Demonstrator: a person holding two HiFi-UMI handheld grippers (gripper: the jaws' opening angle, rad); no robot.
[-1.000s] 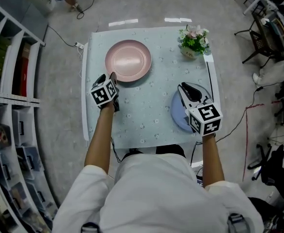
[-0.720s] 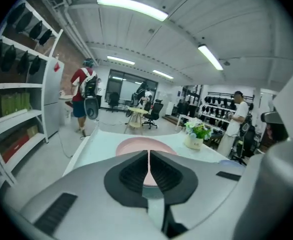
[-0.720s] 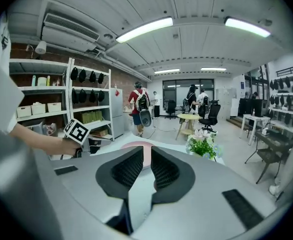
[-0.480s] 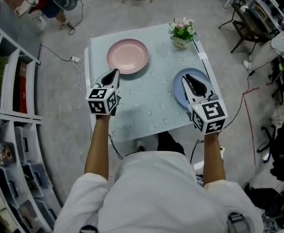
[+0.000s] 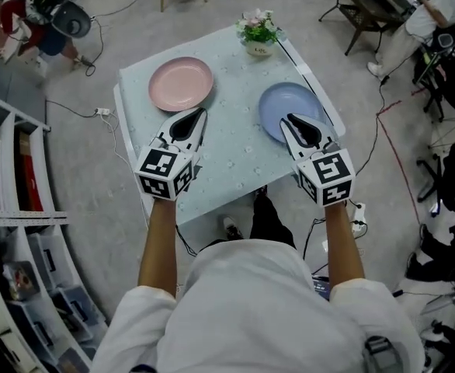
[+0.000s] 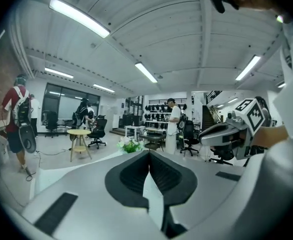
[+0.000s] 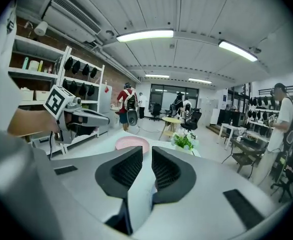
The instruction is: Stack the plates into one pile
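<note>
Left gripper: we hold the grey two-jaw left gripper with its marker cube above the near left part of the table. Its jaws are pressed together and nothing sits between them.
Right gripper: the matching grey right gripper hangs over the near edge of the blue plate. Its jaws stand a narrow gap apart and we find nothing in that gap. We cannot tell whether it touches the plate.
Pink plate: we see the round pink plate lying flat on the far left part of the table. It is just beyond the left gripper's tips and apart from them.
Blue plate: the round pale blue plate lies flat on the right side of the table. In the head view the right gripper covers its near part.
Plates together: we see them well apart with bare cloth between them, so they are not yet stacked.
Table: the square table wears a pale blue-green cloth with a small flower print.
Flower pot: a small flower pot with pink and white blooms stands at the far edge, beyond the blue plate.
Surroundings: we see white shelving at the left, on a grey floor.
</note>
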